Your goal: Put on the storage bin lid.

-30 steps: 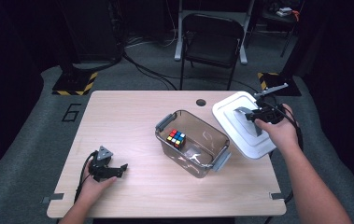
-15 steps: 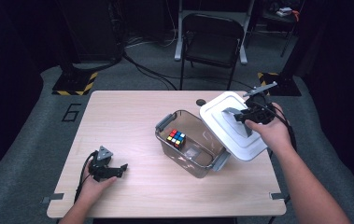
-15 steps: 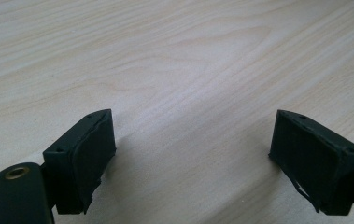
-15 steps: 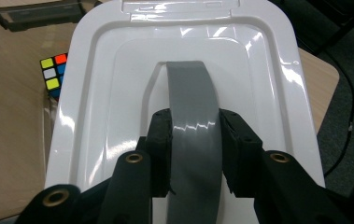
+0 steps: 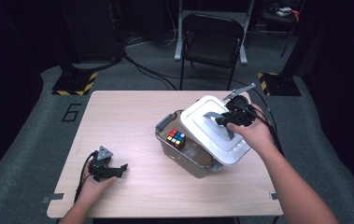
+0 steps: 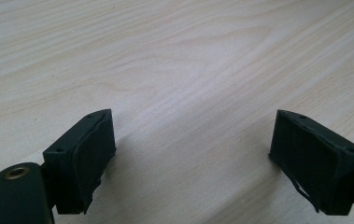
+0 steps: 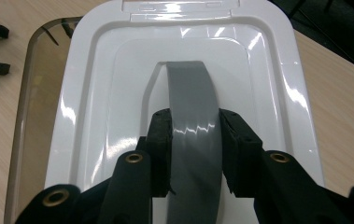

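Observation:
A clear plastic box (image 5: 170,122) stands on the wooden table, with a Rubik's cube (image 5: 176,137) inside it at its left end. A white lid (image 5: 202,126) with a grey handle (image 7: 193,121) hangs over the box's right part, tilted. My right gripper (image 5: 222,120) is shut on that handle, its pads pressing on both sides (image 7: 194,149). The box's rim (image 7: 25,107) shows past the lid's left edge in the right gripper view. My left gripper (image 5: 118,169) rests on the table near the front left corner, jaws wide open with bare wood between them (image 6: 193,158).
The table (image 5: 128,112) has free wood at the left and back. A black folding chair (image 5: 212,42) stands behind the table. Cables run over the grey floor, and yellow-black striped blocks (image 5: 72,84) sit at both back corners.
My right gripper has carried the white lid leftwards, from the table at the box's right to above the box. The left gripper has not moved.

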Demonstrator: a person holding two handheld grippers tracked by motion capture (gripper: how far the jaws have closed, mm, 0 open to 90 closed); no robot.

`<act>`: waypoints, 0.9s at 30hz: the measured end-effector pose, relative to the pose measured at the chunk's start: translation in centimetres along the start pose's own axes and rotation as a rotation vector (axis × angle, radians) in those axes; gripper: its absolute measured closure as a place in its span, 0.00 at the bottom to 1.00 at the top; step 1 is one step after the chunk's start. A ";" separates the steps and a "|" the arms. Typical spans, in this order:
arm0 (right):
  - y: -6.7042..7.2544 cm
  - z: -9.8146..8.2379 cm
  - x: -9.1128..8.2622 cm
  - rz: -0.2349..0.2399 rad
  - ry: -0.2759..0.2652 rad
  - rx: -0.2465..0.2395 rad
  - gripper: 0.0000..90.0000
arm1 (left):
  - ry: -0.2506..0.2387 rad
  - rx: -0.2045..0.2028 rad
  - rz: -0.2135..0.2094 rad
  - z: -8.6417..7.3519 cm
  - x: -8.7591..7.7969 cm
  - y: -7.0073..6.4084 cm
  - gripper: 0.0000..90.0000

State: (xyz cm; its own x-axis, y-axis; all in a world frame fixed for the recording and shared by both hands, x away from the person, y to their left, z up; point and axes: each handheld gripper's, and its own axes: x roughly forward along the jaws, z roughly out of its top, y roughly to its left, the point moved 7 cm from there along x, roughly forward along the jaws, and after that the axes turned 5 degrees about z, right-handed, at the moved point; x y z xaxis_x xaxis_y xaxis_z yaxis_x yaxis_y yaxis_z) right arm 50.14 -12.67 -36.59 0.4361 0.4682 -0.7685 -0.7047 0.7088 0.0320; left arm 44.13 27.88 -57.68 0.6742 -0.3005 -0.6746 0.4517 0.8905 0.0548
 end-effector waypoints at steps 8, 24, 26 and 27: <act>2.0 0.8 2.2 0.051 0.015 -0.016 0.75 | -0.001 -0.002 0.000 0.0 0.0 0.0 0.15; 4.5 2.2 5.8 0.122 0.032 -0.043 0.75 | 0.000 0.000 0.000 0.0 0.0 0.0 0.15; 4.6 2.2 6.1 0.128 0.037 -0.046 0.75 | 0.000 0.000 0.000 0.0 0.0 0.0 0.15; 4.6 2.2 6.2 0.129 0.041 -0.057 0.75 | 0.000 0.000 0.000 0.0 0.0 0.0 0.15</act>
State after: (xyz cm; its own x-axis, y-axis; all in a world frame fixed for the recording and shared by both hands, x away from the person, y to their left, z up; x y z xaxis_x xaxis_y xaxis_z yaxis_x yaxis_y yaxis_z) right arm 50.83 -5.36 -39.82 0.3171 0.5310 -0.7858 -0.7849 0.6120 0.0968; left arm 44.13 27.88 -57.67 0.6742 -0.3005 -0.6746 0.4515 0.8906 0.0546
